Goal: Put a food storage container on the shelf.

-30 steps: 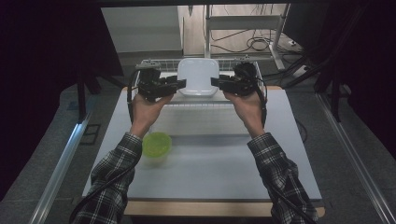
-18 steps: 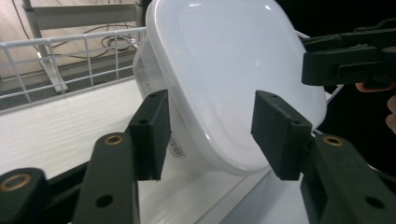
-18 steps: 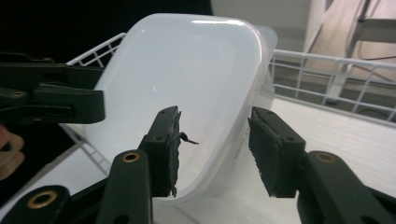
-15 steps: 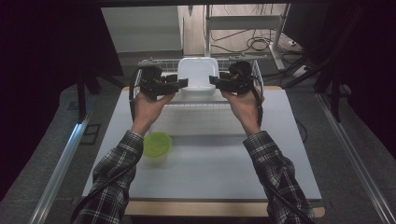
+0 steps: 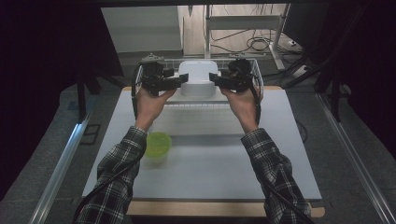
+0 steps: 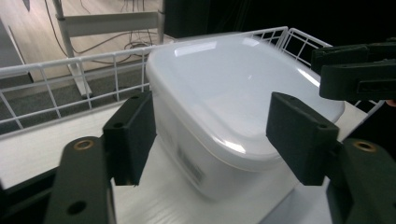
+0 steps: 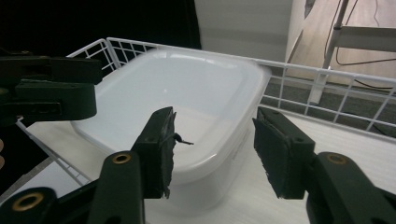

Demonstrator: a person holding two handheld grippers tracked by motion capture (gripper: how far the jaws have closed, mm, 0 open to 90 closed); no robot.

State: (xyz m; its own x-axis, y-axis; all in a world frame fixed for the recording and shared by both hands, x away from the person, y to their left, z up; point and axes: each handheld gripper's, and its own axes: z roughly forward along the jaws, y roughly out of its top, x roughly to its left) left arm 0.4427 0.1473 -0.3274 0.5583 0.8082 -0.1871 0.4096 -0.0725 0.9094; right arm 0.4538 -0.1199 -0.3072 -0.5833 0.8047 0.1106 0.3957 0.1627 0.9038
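Box (image 6: 233,93): translucent white plastic, smooth, with a glossy lid that catches highlights. Basket (image 6: 70,70): thin white-coated metal wire, at 12 o'clock on the table in the high view. Table (image 5: 210,163): matt white top, light wood edge showing at 6 o'clock. Cup (image 5: 158,144): yellow-green translucent plastic, at 7 o'clock. Left gripper (image 6: 212,135) and right gripper (image 7: 212,149): matt black plastic arms, brass-coloured metal rivets, dull rubbery pads, one frayed. Sleeves (image 5: 116,172): checked woven cloth.

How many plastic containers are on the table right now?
2. A white lidded container sits in the wire basket at the far edge of the table; a green cup stands near the person's left forearm. None appear hidden.
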